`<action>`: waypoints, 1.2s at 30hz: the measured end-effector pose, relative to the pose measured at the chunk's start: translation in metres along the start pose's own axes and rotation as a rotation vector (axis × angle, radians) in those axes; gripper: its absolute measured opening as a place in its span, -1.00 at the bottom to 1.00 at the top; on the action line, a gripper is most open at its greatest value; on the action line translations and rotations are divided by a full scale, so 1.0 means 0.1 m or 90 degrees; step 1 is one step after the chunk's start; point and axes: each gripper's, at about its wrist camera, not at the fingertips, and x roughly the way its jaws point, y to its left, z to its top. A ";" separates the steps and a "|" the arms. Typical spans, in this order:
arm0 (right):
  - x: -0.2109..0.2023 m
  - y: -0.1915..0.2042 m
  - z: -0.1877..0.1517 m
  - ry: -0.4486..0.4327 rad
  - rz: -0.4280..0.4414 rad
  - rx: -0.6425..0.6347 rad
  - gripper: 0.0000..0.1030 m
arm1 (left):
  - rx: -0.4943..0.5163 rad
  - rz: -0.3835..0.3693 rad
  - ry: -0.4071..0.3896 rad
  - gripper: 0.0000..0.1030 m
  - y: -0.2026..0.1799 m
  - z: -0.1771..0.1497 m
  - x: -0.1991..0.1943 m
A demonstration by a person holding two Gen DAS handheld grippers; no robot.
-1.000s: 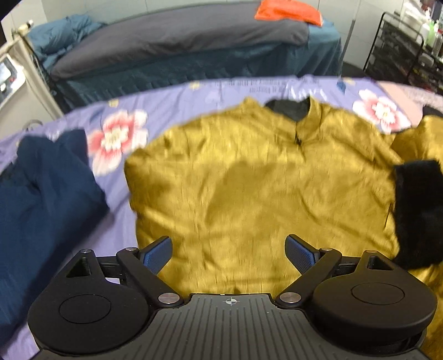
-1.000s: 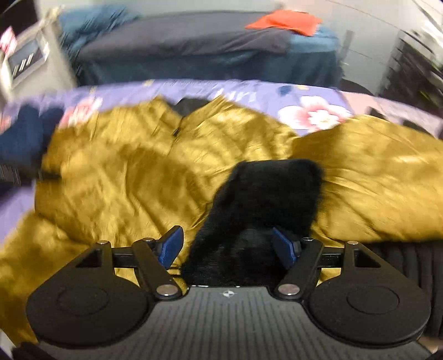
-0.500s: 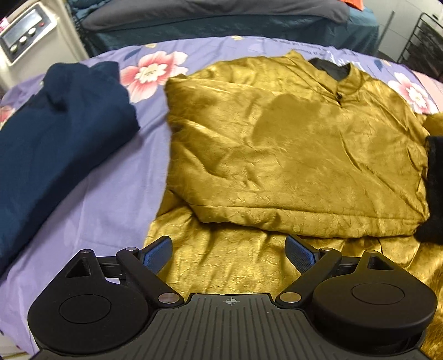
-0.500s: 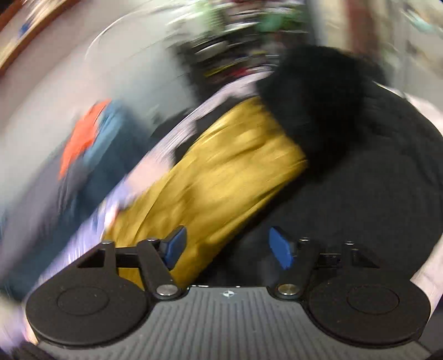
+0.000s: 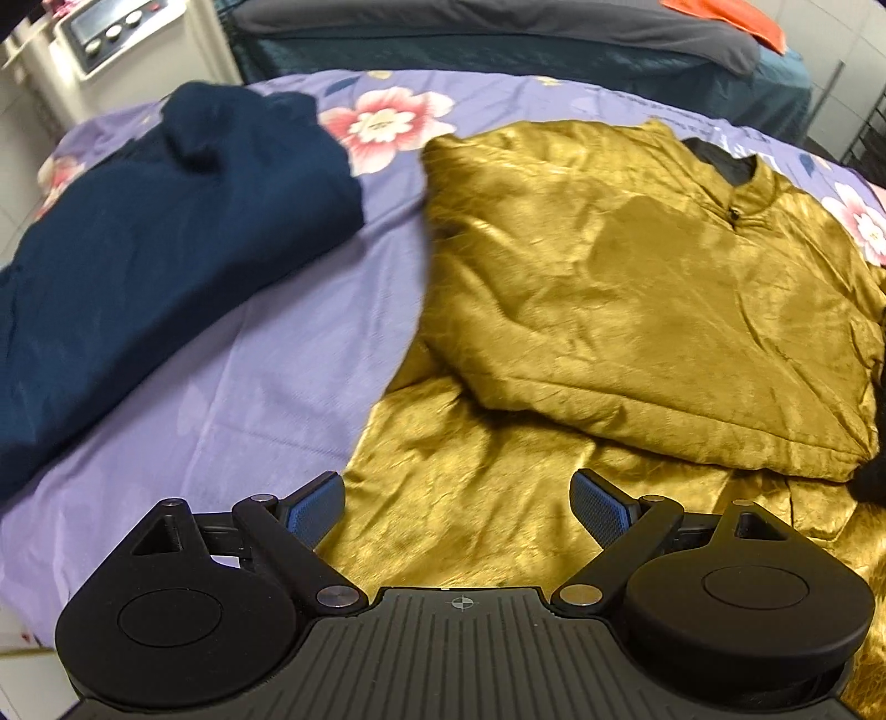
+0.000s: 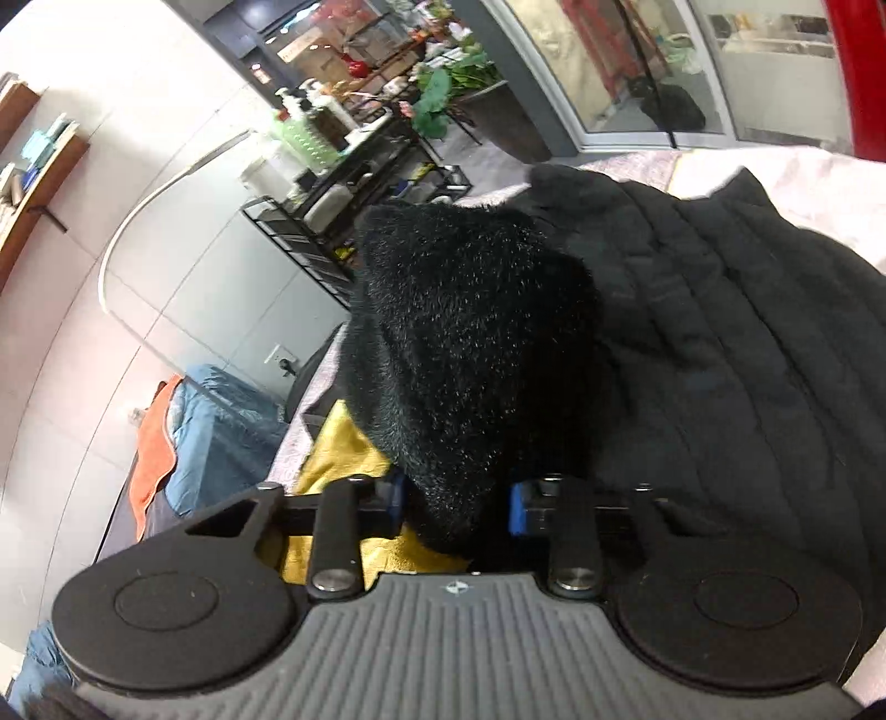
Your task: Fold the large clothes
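Note:
A gold satin jacket lies on the purple floral bedsheet, its left side folded over the body and its black-lined collar at the far end. My left gripper is open and empty, just above the jacket's near hem. In the right wrist view my right gripper is shut on the jacket's black furry cuff, lifted and rolled sideways, with gold sleeve fabric beneath it.
A folded navy garment lies on the sheet left of the jacket. A black quilted garment lies right of the cuff. A second bed with an orange cloth, a wire rack and a white appliance stand beyond.
My right gripper closed on the furry cuff and swung it up and sideways. My left gripper pulled back toward the jacket's near hem and turned left, still open.

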 end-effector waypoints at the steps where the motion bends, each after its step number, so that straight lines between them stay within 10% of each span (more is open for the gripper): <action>1: -0.03 0.08 0.00 -0.005 0.004 -0.024 -0.46 | -0.005 0.002 0.001 1.00 0.02 -0.01 0.00; 11: -0.42 1.80 -0.69 0.006 0.228 -0.380 -0.52 | -0.049 0.007 -0.011 1.00 0.25 -0.03 -0.01; 22: -0.72 3.39 -3.61 0.209 0.479 -0.833 -0.52 | -0.132 0.056 -0.038 1.00 0.87 -0.17 -0.15; 25: -0.68 3.34 -4.44 0.237 0.465 -0.984 -0.34 | -0.147 0.057 -0.028 1.00 0.96 -0.25 -0.14; 27: -0.67 3.13 -4.93 0.228 0.413 -1.089 0.42 | -0.149 0.050 -0.022 1.00 0.98 -0.28 -0.12; 28: -0.69 3.00 -5.11 0.224 0.389 -1.134 0.48 | -0.147 0.047 -0.021 1.00 0.96 -0.28 -0.12; 36: -1.01 2.54 -4.46 0.258 0.410 -1.036 0.63 | -0.116 -0.011 -0.056 1.00 0.75 -0.07 -0.22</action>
